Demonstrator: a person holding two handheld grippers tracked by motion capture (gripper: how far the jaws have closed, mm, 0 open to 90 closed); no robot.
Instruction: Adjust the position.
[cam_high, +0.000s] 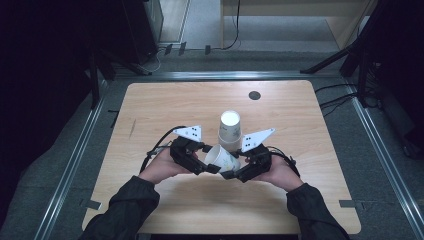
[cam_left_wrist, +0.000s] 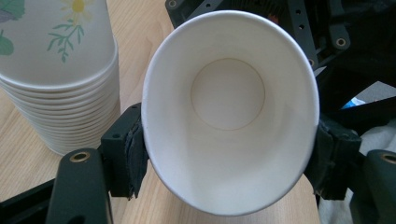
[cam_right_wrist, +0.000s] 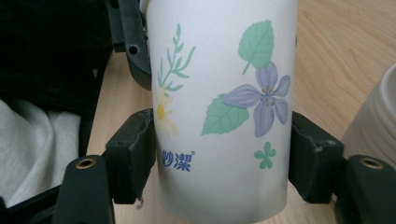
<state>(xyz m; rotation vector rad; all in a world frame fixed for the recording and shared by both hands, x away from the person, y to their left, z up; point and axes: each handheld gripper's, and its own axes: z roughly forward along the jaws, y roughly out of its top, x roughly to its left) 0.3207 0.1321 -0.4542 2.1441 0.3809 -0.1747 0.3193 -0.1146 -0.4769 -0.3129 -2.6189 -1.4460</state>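
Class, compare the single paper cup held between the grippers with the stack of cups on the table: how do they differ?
The single cup lies tipped on its side, clear of the table; the stack of cups stands upside down on the table. The single cup is clamped by the left gripper and right gripper and squeezed oval; the stack is untouched and round. Both share a flower print.

Flower-printed paper cup (cam_right_wrist: 224, 116) clamped between the two black jaws of the right gripper (cam_right_wrist: 223, 158), above the wooden table (cam_right_wrist: 345, 56), stacked cups (cam_right_wrist: 376, 126) at right edge
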